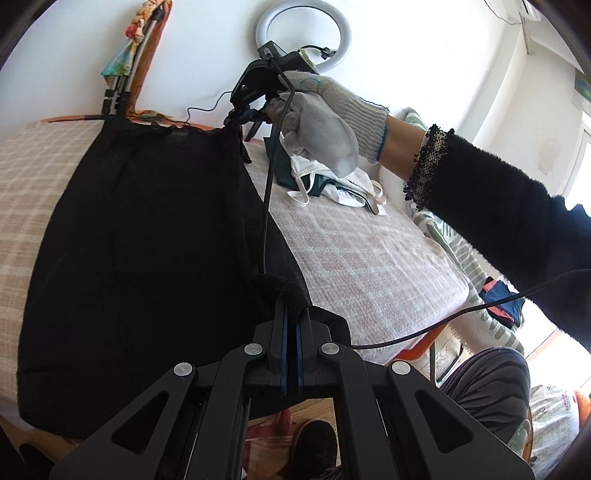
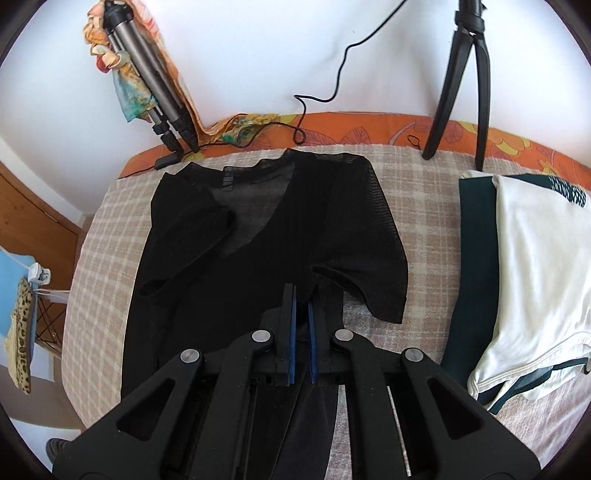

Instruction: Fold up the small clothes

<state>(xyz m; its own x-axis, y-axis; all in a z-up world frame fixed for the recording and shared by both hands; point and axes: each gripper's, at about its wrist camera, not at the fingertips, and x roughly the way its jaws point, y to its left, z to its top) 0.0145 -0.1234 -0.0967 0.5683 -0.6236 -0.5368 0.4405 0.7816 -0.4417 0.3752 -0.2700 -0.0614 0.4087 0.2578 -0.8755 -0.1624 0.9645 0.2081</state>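
A black mesh top [image 1: 147,240] lies spread on the checked blanket [image 1: 369,258]. My left gripper [image 1: 291,310] is shut on the top's near edge. In the left wrist view the gloved hand holds my right gripper [image 1: 242,112] at the top's far corner. In the right wrist view my right gripper [image 2: 302,295] is shut on the black mesh top [image 2: 258,240] beside its short sleeve [image 2: 373,280]; the other sleeve [image 2: 188,236] lies folded inward.
A pile of white and dark green clothes [image 2: 524,273] lies at the right of the blanket [image 2: 424,229], also in the left wrist view [image 1: 332,181]. Two tripods [image 2: 162,92] [image 2: 461,81] and a cable stand at the back edge. A ring light [image 1: 303,33] is behind.
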